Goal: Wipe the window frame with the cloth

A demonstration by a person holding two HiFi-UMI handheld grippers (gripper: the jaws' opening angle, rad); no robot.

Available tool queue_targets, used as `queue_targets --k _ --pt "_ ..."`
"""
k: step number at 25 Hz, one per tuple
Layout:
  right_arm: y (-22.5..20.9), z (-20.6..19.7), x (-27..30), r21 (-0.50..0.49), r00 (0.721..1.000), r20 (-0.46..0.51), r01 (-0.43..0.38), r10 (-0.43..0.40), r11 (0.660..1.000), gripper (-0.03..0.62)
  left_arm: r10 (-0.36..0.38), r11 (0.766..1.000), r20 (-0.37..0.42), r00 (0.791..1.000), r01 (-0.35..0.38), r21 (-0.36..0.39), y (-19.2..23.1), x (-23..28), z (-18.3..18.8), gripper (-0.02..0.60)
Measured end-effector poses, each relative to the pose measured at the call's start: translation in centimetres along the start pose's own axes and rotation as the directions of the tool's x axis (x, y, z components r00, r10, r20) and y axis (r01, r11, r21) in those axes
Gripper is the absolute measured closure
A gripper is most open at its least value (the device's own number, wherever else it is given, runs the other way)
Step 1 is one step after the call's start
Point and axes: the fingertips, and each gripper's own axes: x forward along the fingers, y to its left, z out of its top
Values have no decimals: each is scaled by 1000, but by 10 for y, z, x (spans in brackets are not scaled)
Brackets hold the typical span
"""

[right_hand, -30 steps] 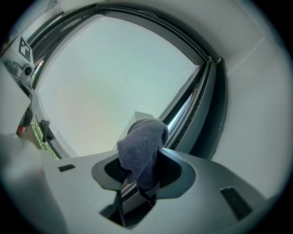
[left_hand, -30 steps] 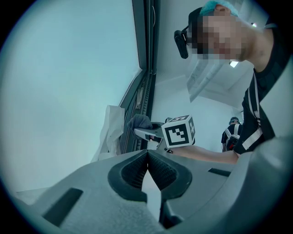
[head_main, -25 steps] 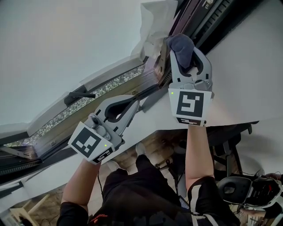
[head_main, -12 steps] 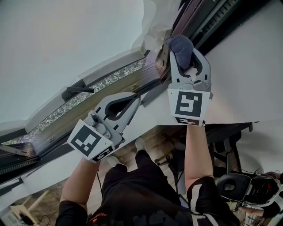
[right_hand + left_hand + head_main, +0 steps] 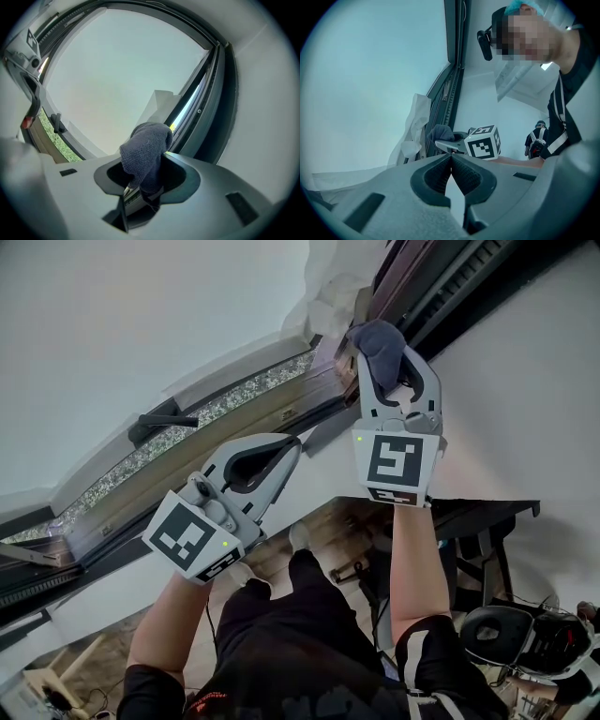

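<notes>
My right gripper [image 5: 382, 351] is shut on a dark grey-blue cloth [image 5: 378, 339], which bulges past the fingertips. In the right gripper view the cloth [image 5: 146, 152] stands up out of the jaws, close to the dark window frame [image 5: 206, 93]. In the head view the cloth sits at the corner of the window frame [image 5: 328, 395], by the upright bar. My left gripper [image 5: 289, 448] is shut with nothing in it, lower left of the right one, near the bottom rail. The left gripper view shows its fingertips [image 5: 451, 157] meeting, with the right gripper's marker cube [image 5: 483, 142] beyond.
A dark window handle [image 5: 155, 424] lies on the sash at left. Crumpled white film [image 5: 328, 287] hangs at the frame's upper corner. White wall [image 5: 525, 399] fills the right side. A chair base [image 5: 511, 638] and the person's legs are below.
Both grippers have shifted only slightly. The right gripper with the cloth has edged up and left along the frame corner; the view has tilted a little.
</notes>
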Motion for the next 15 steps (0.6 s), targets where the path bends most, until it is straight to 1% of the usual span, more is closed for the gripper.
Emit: queue_targets --k 15 --pt "32 -42 4 14 998 -53 -45 46 999 439 4 999 -30 1000 -5 -48 1 2 -35 561"
